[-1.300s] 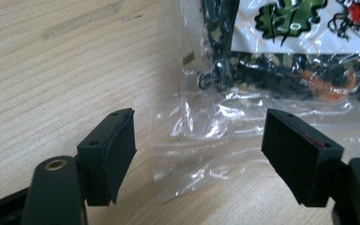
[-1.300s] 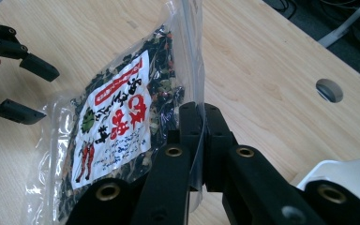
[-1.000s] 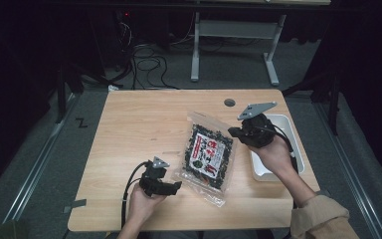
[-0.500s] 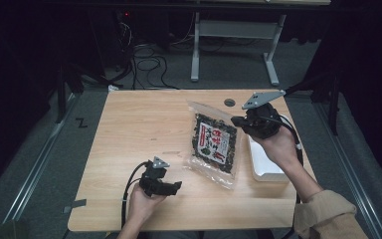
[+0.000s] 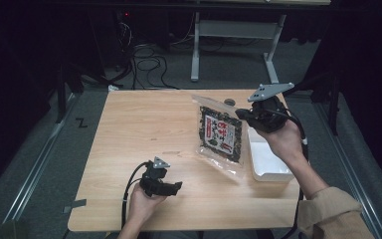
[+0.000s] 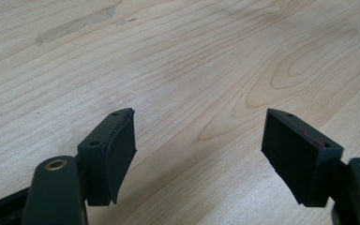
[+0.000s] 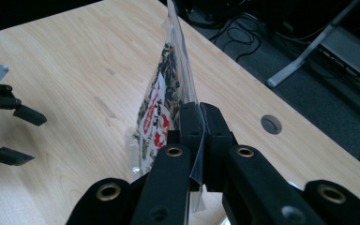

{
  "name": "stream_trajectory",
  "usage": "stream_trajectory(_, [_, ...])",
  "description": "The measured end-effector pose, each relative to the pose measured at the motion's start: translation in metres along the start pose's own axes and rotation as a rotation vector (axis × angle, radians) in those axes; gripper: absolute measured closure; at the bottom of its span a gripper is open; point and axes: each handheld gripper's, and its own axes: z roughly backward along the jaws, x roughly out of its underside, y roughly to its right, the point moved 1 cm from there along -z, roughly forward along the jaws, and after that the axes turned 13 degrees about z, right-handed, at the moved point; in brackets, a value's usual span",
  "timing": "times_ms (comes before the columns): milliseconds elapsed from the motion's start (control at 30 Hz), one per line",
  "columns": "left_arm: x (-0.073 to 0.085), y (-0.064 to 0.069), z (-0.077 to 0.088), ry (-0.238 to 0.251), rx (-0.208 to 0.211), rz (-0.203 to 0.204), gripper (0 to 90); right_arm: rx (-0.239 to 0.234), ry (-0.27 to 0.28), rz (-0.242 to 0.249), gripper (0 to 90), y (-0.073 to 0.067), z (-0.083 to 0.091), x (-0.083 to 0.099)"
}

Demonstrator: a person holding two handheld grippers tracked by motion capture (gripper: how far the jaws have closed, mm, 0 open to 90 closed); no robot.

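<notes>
Resting low near the front left of the light wooden table (image 5: 129,129), the left tongs (image 5: 171,187) are held with their jaws spread wide and nothing between them; in the left gripper view bare wood grain is seen between the two black pads (image 6: 119,145). Nothing is touched by them.

Further right, the clear plastic packet of dark dried seaweed with a red-and-white label (image 5: 220,135) is held by its upper right edge, its top raised off the table while its lower end appears to sit at or just above the wood, though contact cannot be told. The right tongs (image 5: 242,113) are clamped shut on that edge, as is seen in the right gripper view, where thin film is pinched between the closed jaws and the packet (image 7: 166,101) hangs edge-on.

Just beside the packet, at the right edge of the table, a white rectangular plastic tray (image 5: 268,162) is seen, seemingly empty.

The step in hand is judged to be lifting the packet. A steady pinch should be kept, since slick film may slip; the packet should be raised smoothly until its lower end is clear of the wood, and swinging should be avoided.
</notes>
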Motion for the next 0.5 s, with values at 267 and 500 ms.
stream_trajectory(267, [0.000,0.001,-0.001,-0.002,-0.009,-0.003,26.9,0.059,0.028,-0.009,90.0,0.012,0.015,-0.003])
stream_trajectory(500, [0.000,0.001,-0.001,-0.007,-0.007,-0.005,26.6,0.099,0.041,-0.029,90.0,0.024,0.029,-0.003])
